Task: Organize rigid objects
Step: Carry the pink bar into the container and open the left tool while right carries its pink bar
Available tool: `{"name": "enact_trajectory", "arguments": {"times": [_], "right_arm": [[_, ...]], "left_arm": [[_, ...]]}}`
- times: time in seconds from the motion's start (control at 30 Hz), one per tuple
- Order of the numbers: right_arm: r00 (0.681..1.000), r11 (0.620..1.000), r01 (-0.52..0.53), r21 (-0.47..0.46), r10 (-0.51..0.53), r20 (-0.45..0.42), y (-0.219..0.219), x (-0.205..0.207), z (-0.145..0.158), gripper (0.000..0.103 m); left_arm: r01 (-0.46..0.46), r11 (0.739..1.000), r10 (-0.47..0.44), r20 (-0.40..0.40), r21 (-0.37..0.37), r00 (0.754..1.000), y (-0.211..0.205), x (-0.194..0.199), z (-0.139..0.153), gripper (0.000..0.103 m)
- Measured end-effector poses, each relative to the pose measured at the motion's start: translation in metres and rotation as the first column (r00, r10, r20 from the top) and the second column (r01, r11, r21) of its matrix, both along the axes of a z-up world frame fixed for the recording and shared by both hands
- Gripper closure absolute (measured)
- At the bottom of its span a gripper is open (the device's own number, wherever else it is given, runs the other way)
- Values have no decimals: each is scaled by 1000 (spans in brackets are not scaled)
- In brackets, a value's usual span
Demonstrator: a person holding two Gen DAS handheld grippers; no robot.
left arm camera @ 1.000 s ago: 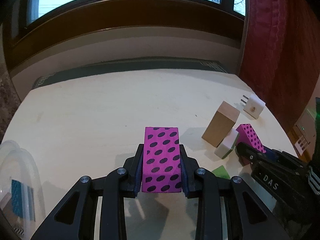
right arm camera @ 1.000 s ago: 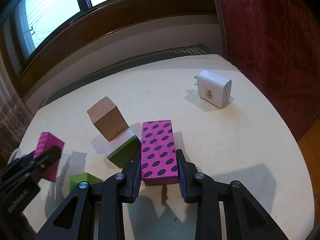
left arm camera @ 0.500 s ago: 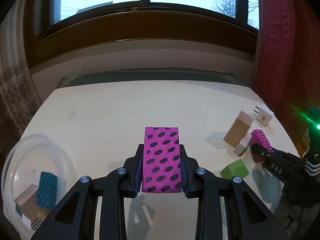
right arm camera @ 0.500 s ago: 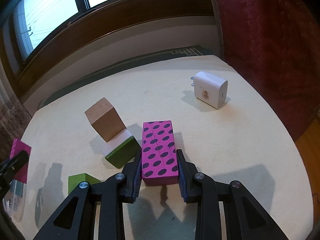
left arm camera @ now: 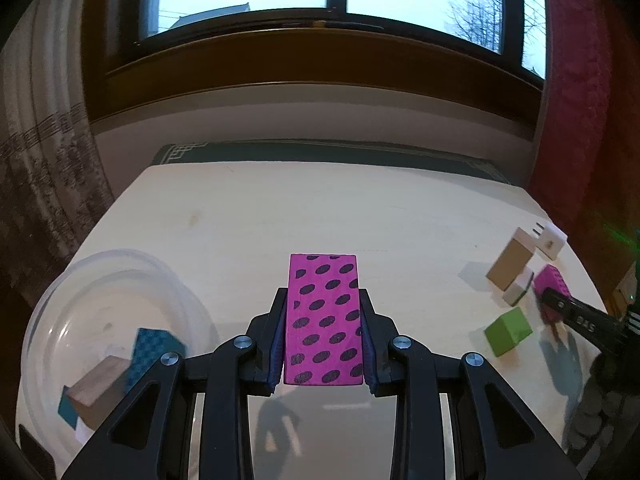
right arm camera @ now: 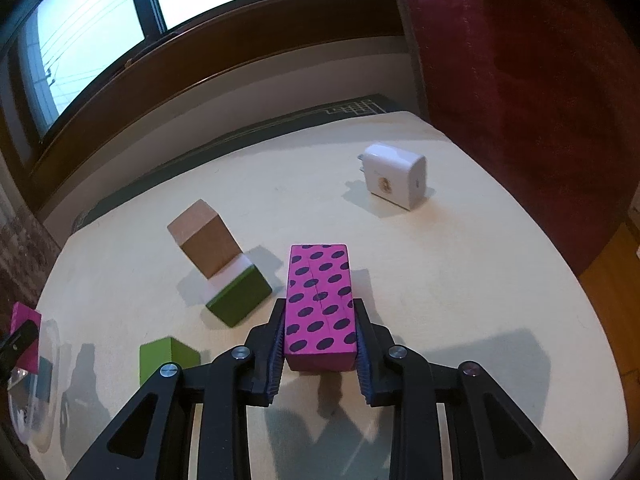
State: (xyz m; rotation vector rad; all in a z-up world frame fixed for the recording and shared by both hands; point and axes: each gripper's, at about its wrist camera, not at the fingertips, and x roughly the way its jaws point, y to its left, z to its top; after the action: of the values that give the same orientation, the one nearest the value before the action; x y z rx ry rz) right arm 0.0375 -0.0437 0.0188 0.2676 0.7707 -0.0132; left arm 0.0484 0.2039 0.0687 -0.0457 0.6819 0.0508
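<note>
My left gripper (left arm camera: 322,308) is shut on a pink block with dark dots (left arm camera: 323,320), held above the cream table (left arm camera: 280,208). To its lower left stands a clear round container (left arm camera: 100,276) holding a teal block (left arm camera: 154,350) and a wooden block (left arm camera: 96,394). My right gripper (right arm camera: 318,312) is shut on a second pink dotted block (right arm camera: 320,300). From the left wrist view that right gripper (left arm camera: 548,300) shows at the far right with its pink block (left arm camera: 550,282).
A wooden block (right arm camera: 204,240) leans on a white-and-green block (right arm camera: 240,296). A light green cube (right arm camera: 168,360) lies nearer, and a white plug adapter (right arm camera: 396,180) lies at the far right. A red curtain (right arm camera: 520,80) borders the table's right side; a window sill runs behind.
My left gripper has swung left with its pink block, bringing the clear container into full view. The right gripper has lifted its pink block a little.
</note>
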Motion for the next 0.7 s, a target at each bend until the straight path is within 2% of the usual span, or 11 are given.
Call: {"name": "enact_trajectory", "arguments": {"times": [0.33, 0.7], "right_arm": [[1000, 999, 3, 42, -3, 0, 13, -25, 5, 72], [995, 995, -91, 51, 89, 40, 60, -42, 23, 72]], "left_arm": [[-34, 999, 34, 11, -5, 999, 31, -14, -3, 71], [-85, 996, 85, 11, -27, 996, 67, -23, -7, 71]]}}
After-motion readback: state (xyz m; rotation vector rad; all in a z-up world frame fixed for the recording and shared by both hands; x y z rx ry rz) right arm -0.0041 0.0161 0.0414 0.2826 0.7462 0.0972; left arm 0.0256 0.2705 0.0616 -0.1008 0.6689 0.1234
